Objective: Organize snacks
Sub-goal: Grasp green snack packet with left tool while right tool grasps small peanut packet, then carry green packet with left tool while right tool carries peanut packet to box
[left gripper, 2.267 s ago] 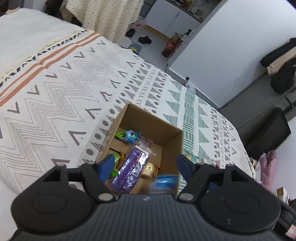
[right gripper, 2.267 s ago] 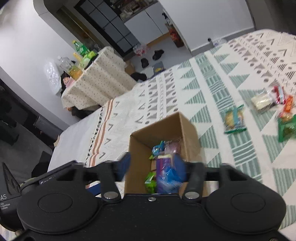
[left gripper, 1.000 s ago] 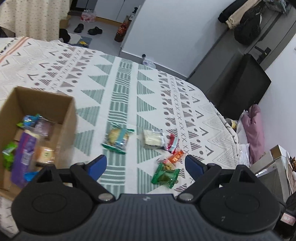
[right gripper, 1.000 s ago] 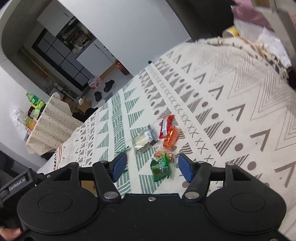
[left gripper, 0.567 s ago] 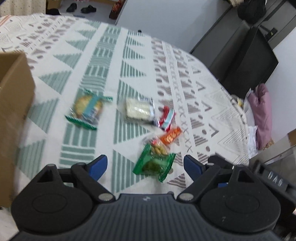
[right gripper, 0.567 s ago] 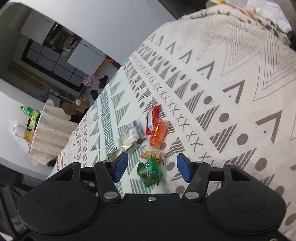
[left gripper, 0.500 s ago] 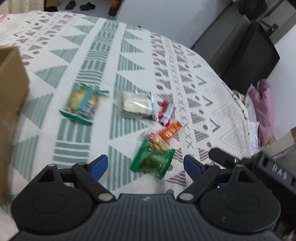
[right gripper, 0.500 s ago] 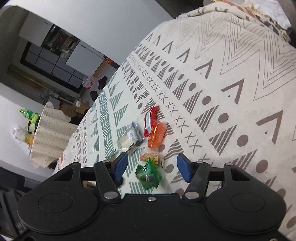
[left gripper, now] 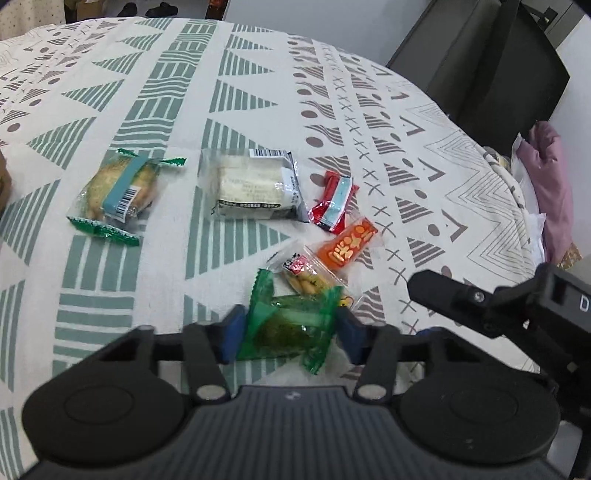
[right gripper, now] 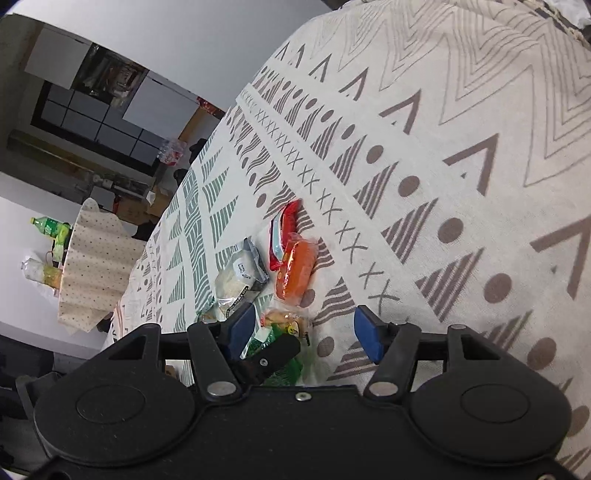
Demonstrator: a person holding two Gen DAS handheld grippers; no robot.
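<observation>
Left gripper now pinching green packet

Patterned bedspread, pink cloth, bottles.

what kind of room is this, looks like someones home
Probably a bedroom in a lived-in flat: the snacks lie on a patterned bedspread, a cloth-covered table with bottles stands beyond, and shoes sit on the floor.

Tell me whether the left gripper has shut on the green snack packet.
Shut on it, as far as the left wrist view shows: the left gripper has both blue pads against the sides of the green snack packet, which bulges between them.
</observation>
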